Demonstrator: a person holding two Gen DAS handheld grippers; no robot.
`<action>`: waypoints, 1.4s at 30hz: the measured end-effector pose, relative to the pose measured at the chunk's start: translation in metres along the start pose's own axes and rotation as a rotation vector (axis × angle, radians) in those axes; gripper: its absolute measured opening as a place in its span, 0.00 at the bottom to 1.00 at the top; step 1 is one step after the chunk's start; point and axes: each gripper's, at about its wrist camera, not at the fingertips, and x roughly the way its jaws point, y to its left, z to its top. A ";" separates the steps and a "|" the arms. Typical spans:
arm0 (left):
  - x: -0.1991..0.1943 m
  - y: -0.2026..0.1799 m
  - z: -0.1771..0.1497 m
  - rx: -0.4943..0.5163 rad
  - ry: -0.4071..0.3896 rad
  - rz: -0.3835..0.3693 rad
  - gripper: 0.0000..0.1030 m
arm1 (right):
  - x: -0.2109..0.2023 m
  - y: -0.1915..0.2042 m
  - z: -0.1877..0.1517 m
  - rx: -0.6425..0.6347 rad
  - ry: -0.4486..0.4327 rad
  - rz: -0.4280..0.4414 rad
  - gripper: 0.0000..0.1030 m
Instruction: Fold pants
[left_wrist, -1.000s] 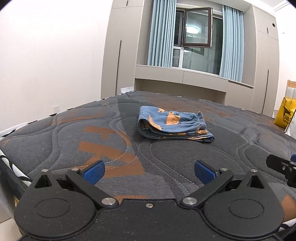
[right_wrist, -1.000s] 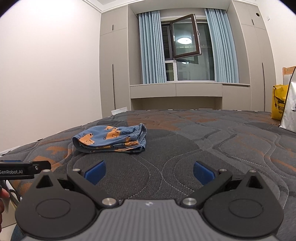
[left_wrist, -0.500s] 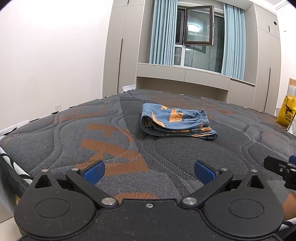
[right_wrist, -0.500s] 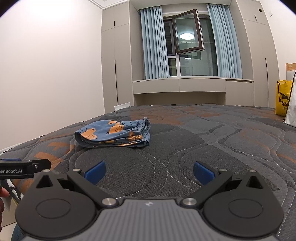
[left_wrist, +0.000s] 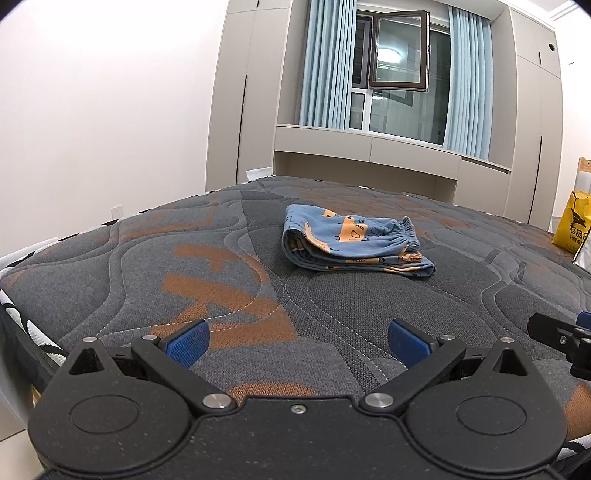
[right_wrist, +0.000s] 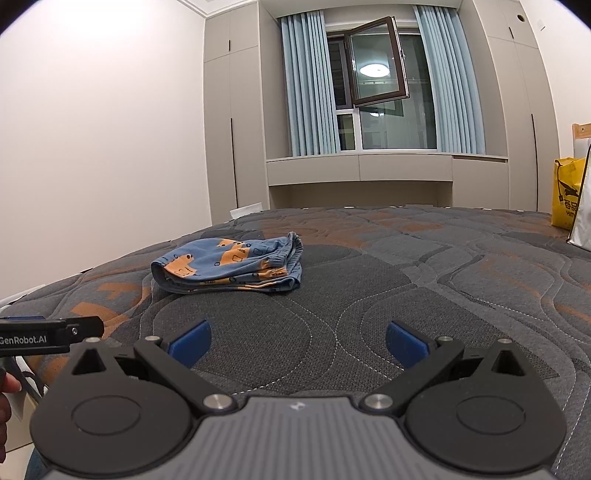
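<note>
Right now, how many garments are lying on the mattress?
1. A single folded pair of blue pants with orange prints lies on the mattress, ahead of both open grippers and touching neither. Mattress areas outside both views could hold more.

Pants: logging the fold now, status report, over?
Left gripper open, empty. Right gripper open, empty. Pants folded on mattress, untouched. Nothing in the way.

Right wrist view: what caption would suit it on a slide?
Open right gripper hovers over a quilted mattress, facing folded blue pants.
</note>
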 end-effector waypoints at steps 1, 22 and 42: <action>0.000 0.000 0.000 0.000 0.001 0.000 0.99 | 0.000 0.000 0.000 0.000 0.000 0.000 1.00; 0.000 0.000 0.000 -0.001 0.006 0.001 0.99 | -0.001 0.001 -0.002 0.000 0.005 0.003 1.00; 0.001 -0.001 -0.003 -0.007 0.013 0.000 0.99 | -0.001 0.002 -0.003 0.002 0.007 0.008 1.00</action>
